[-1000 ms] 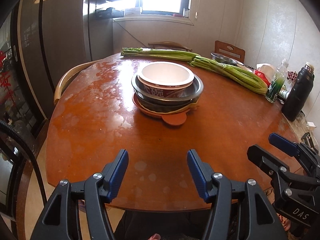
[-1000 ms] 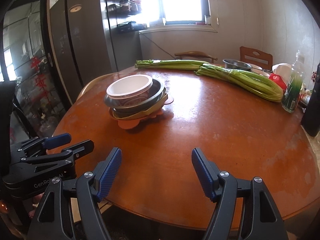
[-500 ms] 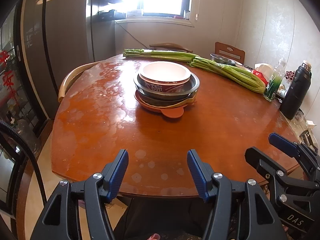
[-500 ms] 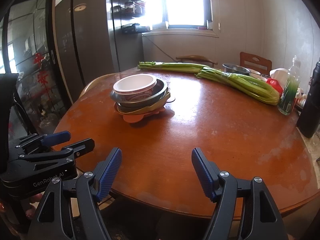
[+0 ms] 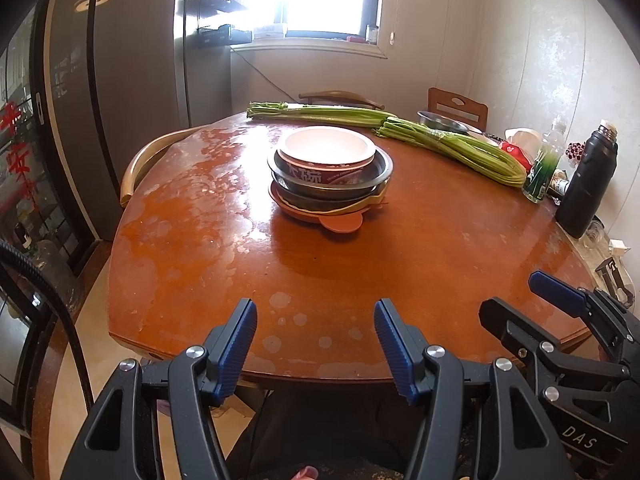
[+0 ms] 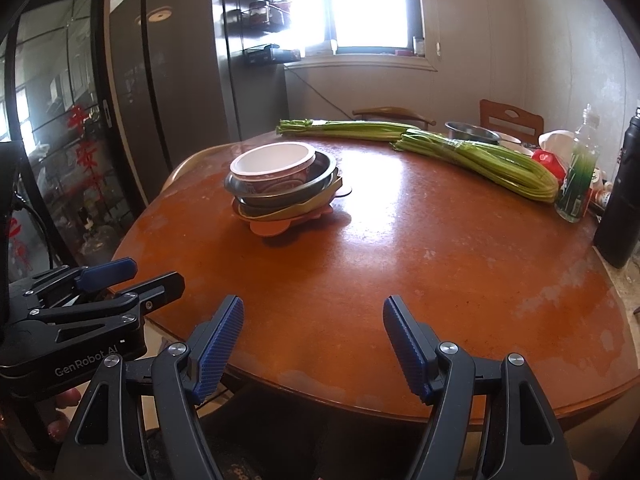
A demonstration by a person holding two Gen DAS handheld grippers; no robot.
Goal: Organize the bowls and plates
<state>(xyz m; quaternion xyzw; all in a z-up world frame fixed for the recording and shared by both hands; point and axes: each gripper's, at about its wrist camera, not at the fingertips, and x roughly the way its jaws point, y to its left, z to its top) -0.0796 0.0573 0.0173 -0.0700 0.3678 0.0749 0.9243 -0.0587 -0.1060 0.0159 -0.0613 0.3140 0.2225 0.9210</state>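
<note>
A stack of dishes stands mid-table: a white paper bowl (image 5: 326, 148) on top, inside a metal bowl (image 5: 376, 178), over a yellow plate and an orange plate (image 5: 340, 222) at the bottom. The stack also shows in the right wrist view, with the white bowl (image 6: 274, 160) uppermost. My left gripper (image 5: 315, 332) is open and empty above the table's near edge. My right gripper (image 6: 313, 330) is open and empty, also at the near edge. Each gripper shows beside the other: the right one (image 5: 556, 308), the left one (image 6: 132, 276).
The round wooden table (image 5: 440, 264) carries two bundles of green stalks (image 5: 452, 148), a steel bowl (image 5: 440, 120), a green bottle (image 5: 542, 172) and a black flask (image 5: 588, 184) at the right. Chairs stand at the left (image 5: 140, 164) and far side. A fridge (image 5: 120, 80) stands at the left.
Both grippers have pulled back from the stack toward the table's near edge and risen slightly. Both stay open and empty. The stack has not moved.
</note>
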